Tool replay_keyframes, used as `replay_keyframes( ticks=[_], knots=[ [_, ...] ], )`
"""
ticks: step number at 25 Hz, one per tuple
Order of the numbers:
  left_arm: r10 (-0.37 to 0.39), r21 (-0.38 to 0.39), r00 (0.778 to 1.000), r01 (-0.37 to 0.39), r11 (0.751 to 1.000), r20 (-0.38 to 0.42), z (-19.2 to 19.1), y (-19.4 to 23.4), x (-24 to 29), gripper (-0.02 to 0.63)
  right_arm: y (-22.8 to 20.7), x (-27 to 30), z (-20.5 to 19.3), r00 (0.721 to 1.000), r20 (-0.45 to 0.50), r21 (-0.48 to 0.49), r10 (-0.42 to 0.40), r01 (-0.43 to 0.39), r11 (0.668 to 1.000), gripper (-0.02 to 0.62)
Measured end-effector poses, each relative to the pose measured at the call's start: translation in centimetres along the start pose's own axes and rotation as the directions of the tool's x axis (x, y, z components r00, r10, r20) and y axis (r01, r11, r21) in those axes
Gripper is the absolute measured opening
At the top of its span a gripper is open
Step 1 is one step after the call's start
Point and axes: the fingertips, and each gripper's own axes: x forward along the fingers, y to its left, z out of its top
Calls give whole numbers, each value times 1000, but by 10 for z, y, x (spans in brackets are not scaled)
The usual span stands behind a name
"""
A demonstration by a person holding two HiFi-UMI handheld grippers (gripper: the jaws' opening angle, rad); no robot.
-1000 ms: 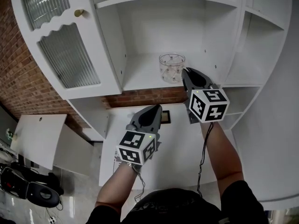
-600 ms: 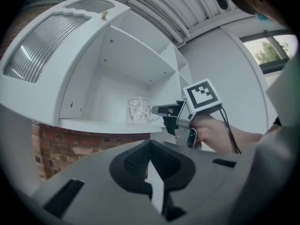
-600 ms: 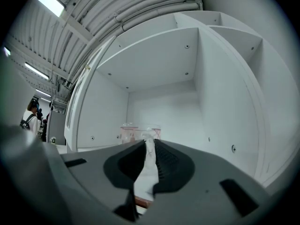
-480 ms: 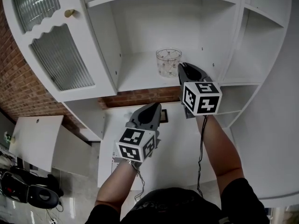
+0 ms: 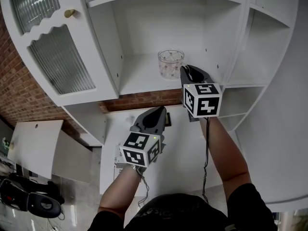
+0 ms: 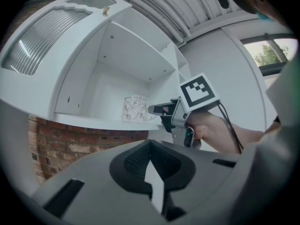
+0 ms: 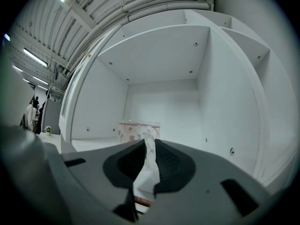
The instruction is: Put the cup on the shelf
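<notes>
The white shelf [image 5: 139, 78] carries 1 clear patterned cup [image 5: 171, 64], standing upright near its front edge.

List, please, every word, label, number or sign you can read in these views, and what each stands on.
No readable words or numbers in any view.
On the left marker cube and the right marker cube: black-and-white square code patterns, no letters.
On the glass cup: small pinkish motifs, no print.
On the small dark square below the shelf: too small to read.
</notes>
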Motion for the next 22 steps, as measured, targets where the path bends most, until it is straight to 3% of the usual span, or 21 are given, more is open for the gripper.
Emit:
replay_keyframes(
  ticks=[7,9,14,19,22],
  knots=[
    [-3,-2,1000,3,1000,-7,-3,-2,-8,5,3,-4,-1,999,14,57,45,-46,997,100],
    [-2,-2,1000,2,1000,-7,-3,-3,-12,5,6,-7,-1,999,18,57,51,-52,997,143],
    [2,-3,1000,-2,1000,-4,-1,-5,-25,5,11,-21,2,999,29,48,47,-48,998,167],
    [-2,-3,1000,2,1000,3,0,-15,-42,5,13,-48,5,999,47,51,28,-30,998,162],
    [-8,-5,1000,8,1000,4,-1,-22,-56,5,23,-70,5,997,56,67,44,-48,997,70]
  ],
)
